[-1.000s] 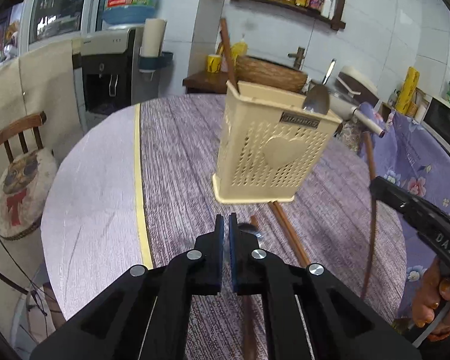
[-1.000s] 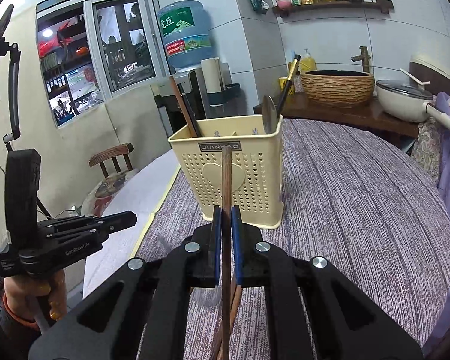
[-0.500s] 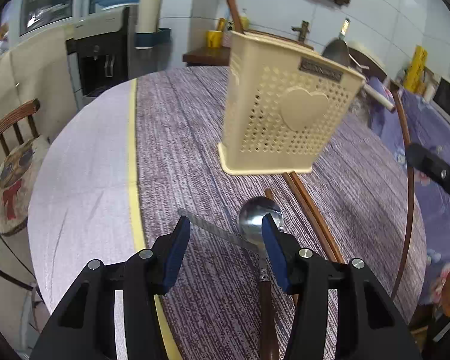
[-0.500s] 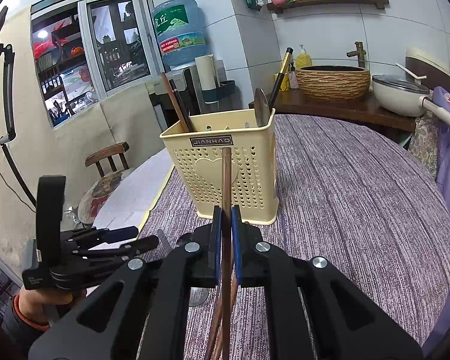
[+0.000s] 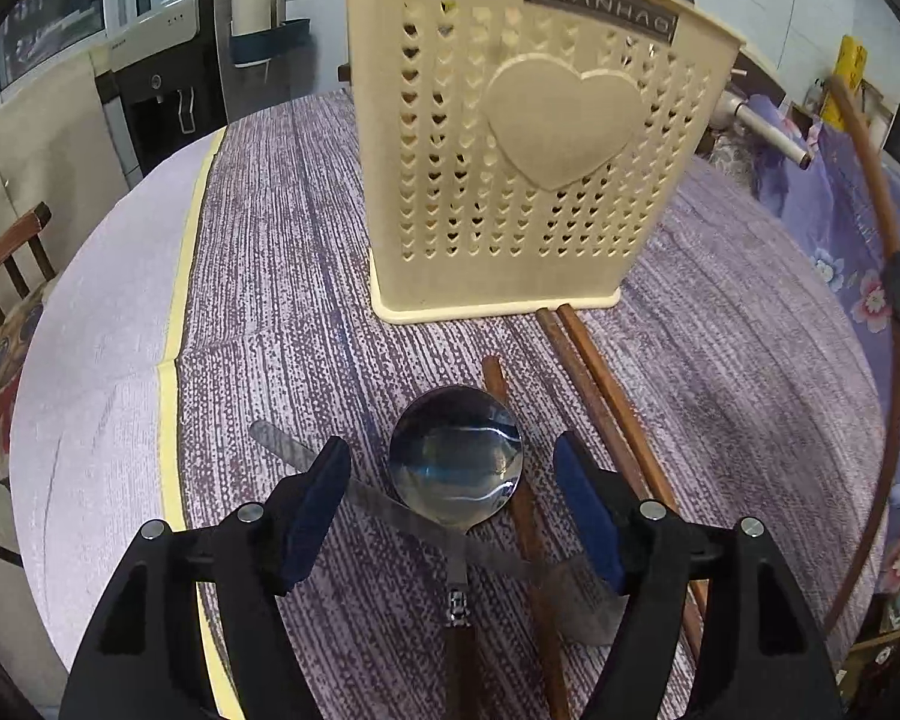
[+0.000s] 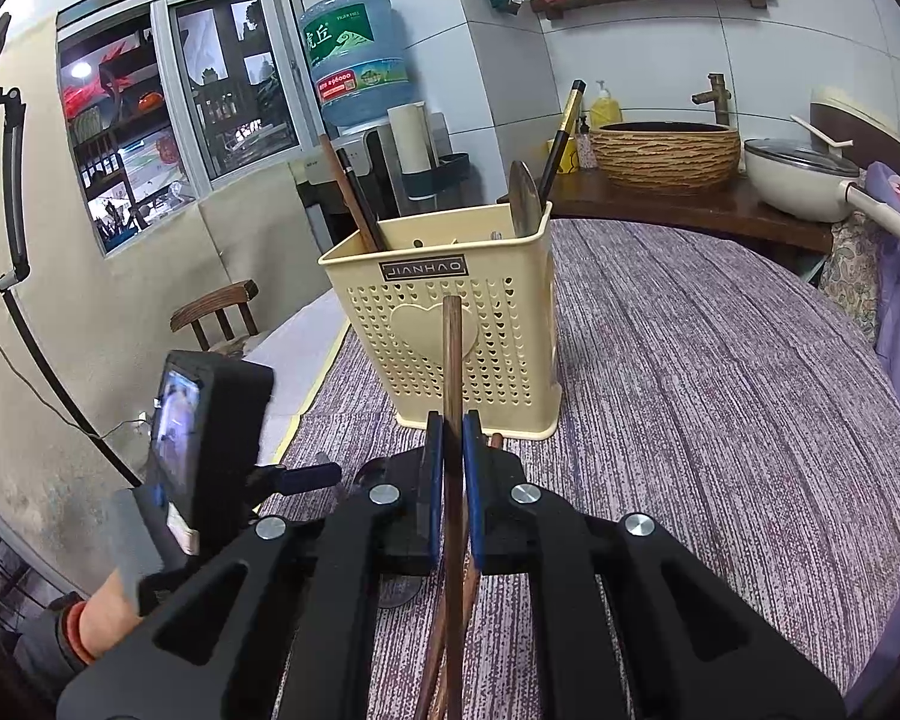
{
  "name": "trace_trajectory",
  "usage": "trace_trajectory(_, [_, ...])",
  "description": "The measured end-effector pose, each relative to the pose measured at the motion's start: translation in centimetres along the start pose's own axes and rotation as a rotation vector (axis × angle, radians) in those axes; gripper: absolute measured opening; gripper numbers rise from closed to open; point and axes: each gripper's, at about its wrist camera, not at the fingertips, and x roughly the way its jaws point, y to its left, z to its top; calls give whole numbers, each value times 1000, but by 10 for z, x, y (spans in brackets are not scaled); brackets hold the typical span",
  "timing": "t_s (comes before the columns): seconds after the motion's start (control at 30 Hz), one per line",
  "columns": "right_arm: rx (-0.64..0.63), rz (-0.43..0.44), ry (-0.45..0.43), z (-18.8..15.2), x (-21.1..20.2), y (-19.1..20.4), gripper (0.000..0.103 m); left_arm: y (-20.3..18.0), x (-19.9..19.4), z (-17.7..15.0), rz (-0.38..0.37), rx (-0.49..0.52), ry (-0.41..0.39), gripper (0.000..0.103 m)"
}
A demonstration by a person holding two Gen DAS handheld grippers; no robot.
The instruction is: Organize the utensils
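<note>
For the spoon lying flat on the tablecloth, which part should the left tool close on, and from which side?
Grip the spoon at its thin neck just behind the bowl, coming straight down from above. It lies flat across a metal strip; the round bowl looks too wide and slippery. The open left tool already straddles it.

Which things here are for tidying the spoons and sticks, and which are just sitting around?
For the job:
utensil basket
spoon
loose chopsticks
chopstick in the right tool
left tool, open

Just lying about:
water bottle
woven basin
white pan
chair
</note>
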Motion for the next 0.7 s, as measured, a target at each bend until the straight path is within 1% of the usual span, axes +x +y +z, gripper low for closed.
trace_trajectory(0.03, [0,1,0,0,0,0,8,-1,0,0,15,1,-7,68])
trace_trajectory(0.1, [1,2,0,0,0,0,8,-1,2,2,23,-1,-2,63])
trace_trajectory(0.13, [2,2,1,0,0,0,8,-2,5,2,19,-4,10,55])
trace_trajectory(0.17, [4,3,1,0,1,0,8,-4,5,2,34,5,3,51])
trace_trajectory(0.27, [7,4,5,-1,2,0,8,-8,4,1,54,37,2,47])
trace_trajectory(0.4, [11,4,10,-2,4,-2,8,-6,2,1,47,28,-3,47])
trace_trajectory(0.53, [12,8,6,-1,3,-2,8,-3,-3,4,17,13,-17,46])
trace_trajectory(0.7, [17,26,-21,3,-5,-4,8,9,-31,11,-49,-36,-113,46])
